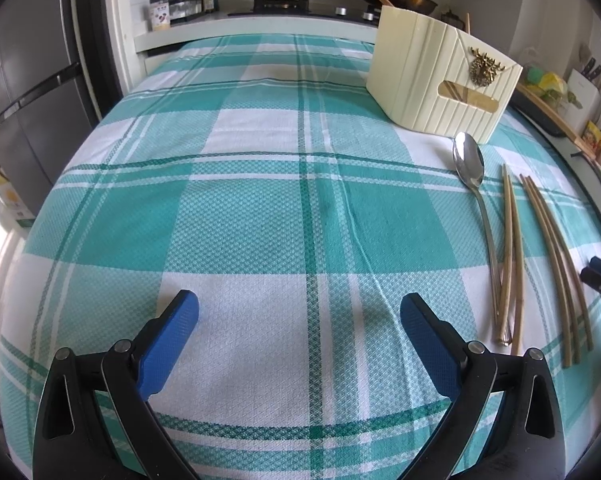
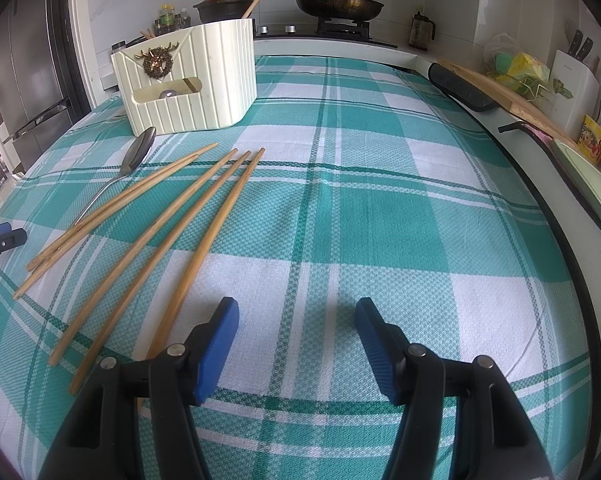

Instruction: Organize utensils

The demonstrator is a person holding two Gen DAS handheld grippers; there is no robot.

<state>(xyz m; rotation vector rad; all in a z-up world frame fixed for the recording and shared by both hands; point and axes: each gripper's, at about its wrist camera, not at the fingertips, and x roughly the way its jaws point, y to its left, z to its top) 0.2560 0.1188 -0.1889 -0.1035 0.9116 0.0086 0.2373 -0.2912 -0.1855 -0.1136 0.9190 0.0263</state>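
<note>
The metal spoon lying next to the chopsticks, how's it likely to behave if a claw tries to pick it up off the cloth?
The spoon looks like polished metal, so probably stiff but slippery between the pads. Its thin handle lies flat on the tablecloth, likely hard to get under. It touches the nearest chopsticks, which may shift along.

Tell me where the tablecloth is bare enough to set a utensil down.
Free: the wide stretch of tablecloth left of the spoon, ahead of the left hand-held gripper; also the cloth right of the chopsticks, ahead of the right hand-held gripper. Crowded: the strip where spoon and chopsticks lie, before the cream holder.
</note>
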